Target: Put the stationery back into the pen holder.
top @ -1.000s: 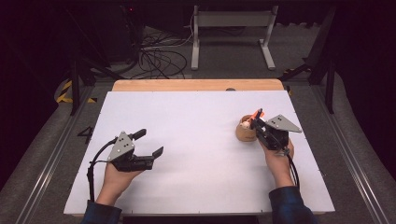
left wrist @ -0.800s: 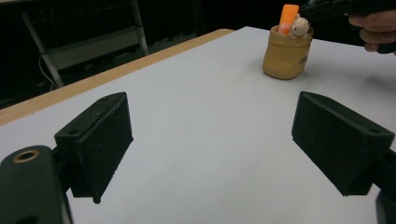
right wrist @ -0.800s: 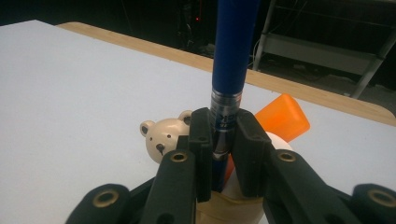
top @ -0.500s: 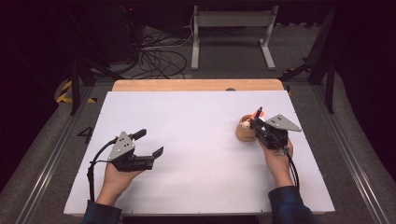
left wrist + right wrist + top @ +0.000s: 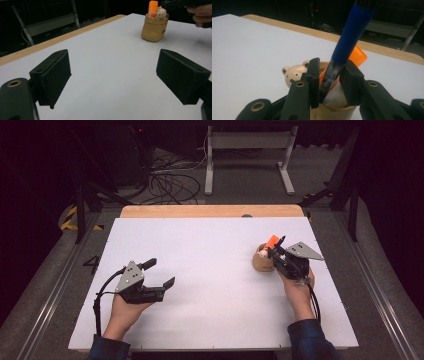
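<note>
A tan cup point(image 5: 260, 262) stands on the right part of the white table point(image 5: 215, 245); it holds an orange marker point(image 5: 273, 241) and a small cream bear figure point(image 5: 293, 74). My right gripper point(image 5: 329, 83) hovers right over the cup point(image 5: 332, 112), shut on a blue pen point(image 5: 349, 40) that slants up and away, its lower end inside the cup beside the orange marker point(image 5: 358, 56). My left gripper point(image 5: 159, 274) rests low on the left of the table, open and holding nothing. In the left gripper view point(image 5: 112, 77) the cup point(image 5: 153, 29) stands far off, past the wide-apart jaws.
A wooden strip point(image 5: 210, 211) borders the table's far edge. Beyond it are a metal stand point(image 5: 250, 150) and loose cables point(image 5: 170, 185) on the floor. The person's right hand point(image 5: 200, 15) is beside the cup.
</note>
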`<state>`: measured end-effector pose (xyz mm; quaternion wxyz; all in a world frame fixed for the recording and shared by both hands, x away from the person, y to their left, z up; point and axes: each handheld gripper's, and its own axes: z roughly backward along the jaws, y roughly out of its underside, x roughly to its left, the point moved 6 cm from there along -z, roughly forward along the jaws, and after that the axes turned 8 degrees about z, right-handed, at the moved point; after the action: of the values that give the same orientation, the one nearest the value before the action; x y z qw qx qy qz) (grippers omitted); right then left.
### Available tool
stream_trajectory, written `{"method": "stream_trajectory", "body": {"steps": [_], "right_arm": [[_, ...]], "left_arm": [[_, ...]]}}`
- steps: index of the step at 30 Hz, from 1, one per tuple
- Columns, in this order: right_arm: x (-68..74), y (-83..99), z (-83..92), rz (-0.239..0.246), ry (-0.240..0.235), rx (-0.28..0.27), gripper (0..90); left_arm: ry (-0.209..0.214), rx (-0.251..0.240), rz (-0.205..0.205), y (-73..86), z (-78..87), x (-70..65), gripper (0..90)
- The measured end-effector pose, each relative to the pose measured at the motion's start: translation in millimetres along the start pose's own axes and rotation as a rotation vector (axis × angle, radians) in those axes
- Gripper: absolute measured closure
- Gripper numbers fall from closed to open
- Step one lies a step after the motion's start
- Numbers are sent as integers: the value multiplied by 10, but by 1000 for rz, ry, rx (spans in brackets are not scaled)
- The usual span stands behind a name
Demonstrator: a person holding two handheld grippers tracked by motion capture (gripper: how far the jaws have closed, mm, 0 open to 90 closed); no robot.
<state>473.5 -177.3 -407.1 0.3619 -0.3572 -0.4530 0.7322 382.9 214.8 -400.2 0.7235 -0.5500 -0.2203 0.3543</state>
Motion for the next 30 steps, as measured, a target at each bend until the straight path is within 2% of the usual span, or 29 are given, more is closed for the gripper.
{"method": "stream_trajectory", "body": {"steps": [7, 11, 17, 19, 23, 28, 30], "right_arm": [[-2, -10, -5, -2, 4, -7, 698], [-16, -23, 12, -11, 6, -16, 655], [-47, -33, 46, -50, 5, -30, 627], [-75, -29, 52, -72, 20, -29, 561], [-130, -17, 92, -135, 21, -36, 563], [-163, -53, 134, -159, 15, -71, 546], [-162, -47, 118, -163, 7, -66, 525]], "left_arm": [[-2, -2, -1, -4, 3, 4, 131], [-2, -3, 1, -4, 5, 5, 131], [-5, -3, 1, -8, 14, 9, 131], [-7, -3, 1, -9, 15, 13, 132], [-8, -8, 5, -14, 21, 21, 133], [-6, -11, 13, -14, 27, 30, 134], [-5, -14, 17, -15, 26, 27, 134]]}}
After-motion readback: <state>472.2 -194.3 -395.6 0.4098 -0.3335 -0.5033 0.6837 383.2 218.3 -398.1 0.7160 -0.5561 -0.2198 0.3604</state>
